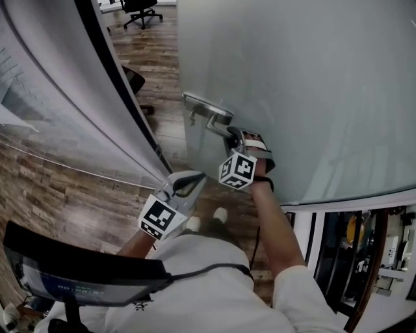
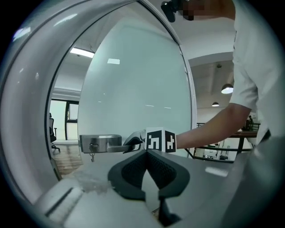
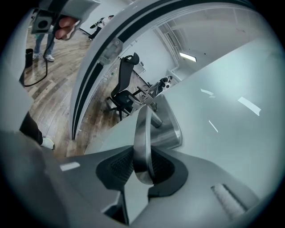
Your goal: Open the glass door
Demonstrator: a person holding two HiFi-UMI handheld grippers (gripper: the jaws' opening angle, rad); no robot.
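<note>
The glass door [image 1: 312, 84] is a pale, frosted, grey-green pane. Nothing shows through it, and it carries faint reflections of ceiling lights. It stands right in front of the person and fills the upper right of the head view.

Nearest to the person, below and to the left of the handle [image 1: 220, 122], the left gripper [image 1: 192, 179] hangs in the air. Its jaws are pressed together with nothing between them, and it is clear of both the handle and the pane.

The right gripper [image 1: 235, 138] is clamped on the free end of the handle. In the right gripper view the flat steel lever runs straight between the two dark pads, which press on it from both sides. The marker cube [image 1: 237, 170] of this gripper sits just below the handle.

The handle is brushed metal and runs from the gripper back to an oblong lock plate [image 1: 203, 105] near the door's edge. A small key [image 2: 91, 156] hangs under the plate.

Left of the handle, the door's upright edge stands apart from a white frame [image 1: 78, 97] with a dark strip along it. A band of wooden floor [image 1: 159, 65] shows between the two. The person's shoe [image 1: 220, 214] stands on the floor below the handle, close to the bottom of the pane.

Farther off, beyond the handle and through that gap, the floor runs on open to a black office chair [image 1: 140, 10].
</note>
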